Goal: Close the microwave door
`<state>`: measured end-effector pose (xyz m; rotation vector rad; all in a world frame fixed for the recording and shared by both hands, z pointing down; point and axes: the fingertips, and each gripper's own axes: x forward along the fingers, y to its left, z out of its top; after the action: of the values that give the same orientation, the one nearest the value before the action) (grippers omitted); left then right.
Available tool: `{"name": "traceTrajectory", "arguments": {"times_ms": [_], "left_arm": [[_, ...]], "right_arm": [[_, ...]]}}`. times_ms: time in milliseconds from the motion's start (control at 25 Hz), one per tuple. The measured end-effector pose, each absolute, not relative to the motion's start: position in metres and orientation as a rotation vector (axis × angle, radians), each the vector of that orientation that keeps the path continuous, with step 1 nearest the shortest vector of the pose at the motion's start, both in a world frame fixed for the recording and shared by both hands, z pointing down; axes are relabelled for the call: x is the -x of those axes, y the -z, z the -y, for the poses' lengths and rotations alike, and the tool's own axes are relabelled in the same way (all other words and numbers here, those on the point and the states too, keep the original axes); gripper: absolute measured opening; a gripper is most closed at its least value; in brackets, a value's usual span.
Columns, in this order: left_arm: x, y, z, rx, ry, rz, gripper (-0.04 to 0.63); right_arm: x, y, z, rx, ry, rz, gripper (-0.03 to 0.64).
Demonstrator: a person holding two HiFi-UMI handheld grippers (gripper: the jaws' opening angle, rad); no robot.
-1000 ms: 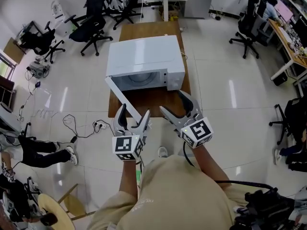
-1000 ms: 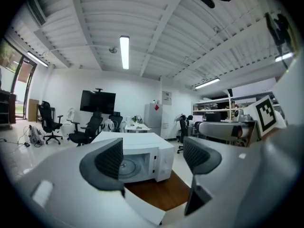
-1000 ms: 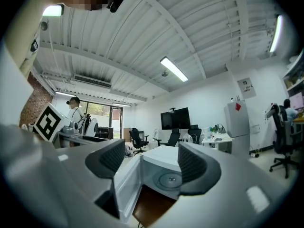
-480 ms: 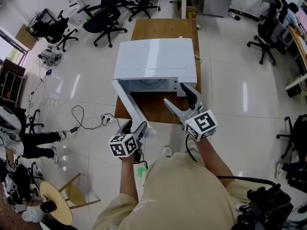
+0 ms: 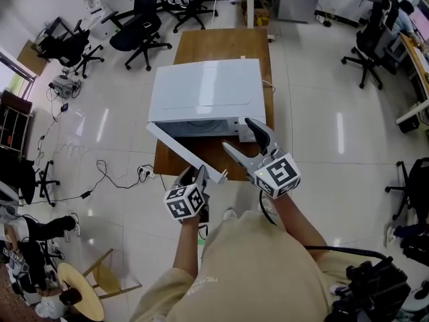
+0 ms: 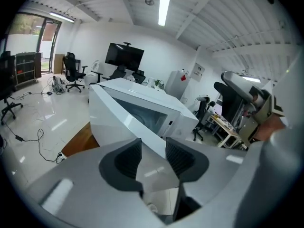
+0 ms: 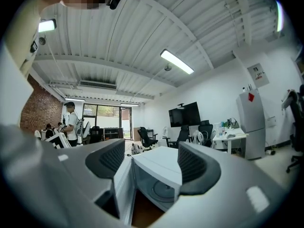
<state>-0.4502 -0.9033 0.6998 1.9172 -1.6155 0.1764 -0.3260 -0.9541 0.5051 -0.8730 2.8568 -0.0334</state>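
The white microwave (image 5: 204,96) stands on a wooden table (image 5: 221,45). Its door (image 5: 181,151) hangs open, angled out toward the front left. My left gripper (image 5: 194,178) is low against the door's outer side, near its free end. In the left gripper view the jaws (image 6: 153,158) are closing, a narrow gap remains, and the door (image 6: 114,118) lies just ahead with nothing gripped. My right gripper (image 5: 236,133) hovers open before the microwave's right front. In the right gripper view its jaws (image 7: 151,167) frame the open cavity (image 7: 161,184) and hold nothing.
Office chairs (image 5: 137,29) stand beyond the table's far left. Cables (image 5: 107,173) trail over the tiled floor on the left. A wooden stool (image 5: 87,294) is at the lower left. Desks and a chair (image 5: 365,42) line the right side.
My left gripper dropped and moved in to the door's free end, and its jaws narrowed from wide open. The door looks swung a little toward the microwave. The right gripper edged nearer the microwave front.
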Motion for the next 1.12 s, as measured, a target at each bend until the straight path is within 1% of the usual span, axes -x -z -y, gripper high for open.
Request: {"name": "traceTrajectory", "arguments": {"times_ms": [200,320,360,400,440,480,520,600,800,840,920,960,1040,1120], "left_arm": [[0.419,-0.700,0.950,-1.876,-0.137,1.691,0.164],[0.413,-0.697,0.989,-1.888,-0.184,1.686,0.163],[0.410,-0.701,1.002,-1.888,-0.232,1.688,0.154],[0.407,-0.706,1.012,-1.881,-0.287,1.689,0.108],[0.404,-0.710,1.018,-1.866,-0.321,1.694,0.079],[0.400,-0.712,1.021,-1.846,-0.326,1.705,0.075],[0.396,-0.712,1.021,-1.828,-0.310,1.721,0.054],[0.391,-0.715,1.020,-1.825,-0.262,1.751,0.040],[0.388,-0.715,1.021,-1.878,-0.233,1.710,0.041],[0.383,-0.709,1.020,-1.919,-0.244,1.678,0.068],[0.366,-0.683,1.015,-2.067,-0.277,1.621,0.217],[0.357,-0.663,1.012,-2.159,-0.286,1.615,0.252],[0.343,-0.613,1.000,-2.344,-0.247,1.641,0.264],[0.339,-0.563,0.983,-2.502,-0.121,1.691,0.276]], "right_arm": [[0.294,-0.508,0.960,0.952,0.071,-2.839,0.337],[0.275,-0.504,0.966,1.036,0.088,-2.811,0.337],[0.268,-0.504,0.967,1.062,0.091,-2.802,0.337],[0.260,-0.504,0.967,1.084,0.094,-2.794,0.337],[0.251,-0.504,0.966,1.103,0.096,-2.787,0.337],[0.242,-0.505,0.965,1.120,0.097,-2.781,0.337],[0.232,-0.506,0.965,1.136,0.097,-2.775,0.337],[0.216,-0.509,0.966,1.167,0.097,-2.761,0.337],[0.203,-0.509,0.970,1.195,0.121,-2.733,0.337],[0.204,-0.508,0.969,1.189,0.126,-2.732,0.336],[0.209,-0.502,0.968,1.169,0.127,-2.732,0.336],[0.212,-0.498,0.967,1.159,0.124,-2.732,0.336],[0.218,-0.491,0.965,1.139,0.104,-2.728,0.336],[0.225,-0.484,0.959,1.124,0.049,-2.719,0.336]]}}
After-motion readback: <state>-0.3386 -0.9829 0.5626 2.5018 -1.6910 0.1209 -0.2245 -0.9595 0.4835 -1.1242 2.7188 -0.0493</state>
